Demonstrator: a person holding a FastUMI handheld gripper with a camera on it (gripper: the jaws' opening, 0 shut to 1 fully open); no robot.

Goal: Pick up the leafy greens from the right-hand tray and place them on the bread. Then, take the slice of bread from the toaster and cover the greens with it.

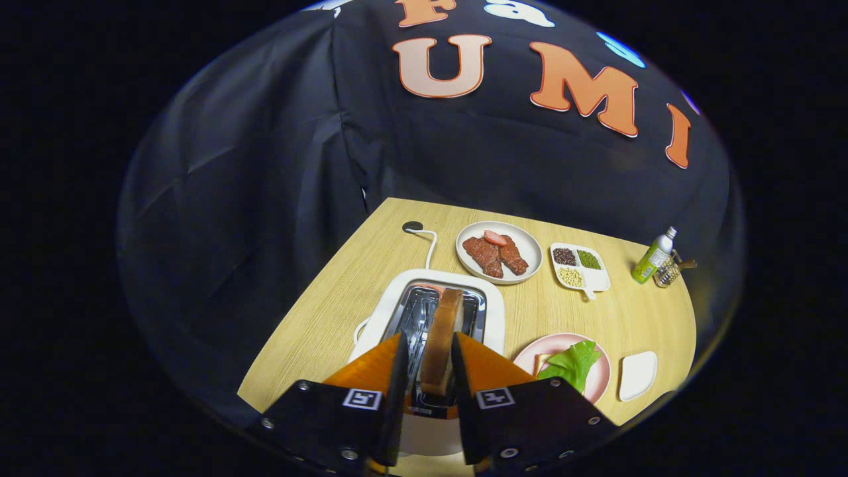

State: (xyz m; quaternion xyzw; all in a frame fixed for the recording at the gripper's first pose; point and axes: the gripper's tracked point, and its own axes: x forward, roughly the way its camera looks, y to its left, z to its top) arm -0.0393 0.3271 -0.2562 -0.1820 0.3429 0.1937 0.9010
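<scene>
— Where's the bread?
— The brown-crusted slice of toast bread (442,341) stands on edge between the fingers, right above the slot of the white, round-cornered toaster (493,311). The gripper (427,361) is closed to a narrow gap; both fingers look pressed against the slice's flat sides.
— And the greens?
— The green leafy lettuce piece (571,364) lies on a pale bread slice (542,363) on the round pink plate (599,381), just beside the toaster. A small white rounded tray (637,375) sits next to that plate.
— Further back on the light wooden bench (331,298)?
— A round white plate (530,248) with reddish-brown meat strips (493,255) and a red slice on top, then a white divided dish of beans (578,265). Beyond that, a green-labelled bottle (652,257) leans by a small wire basket (669,271).
</scene>
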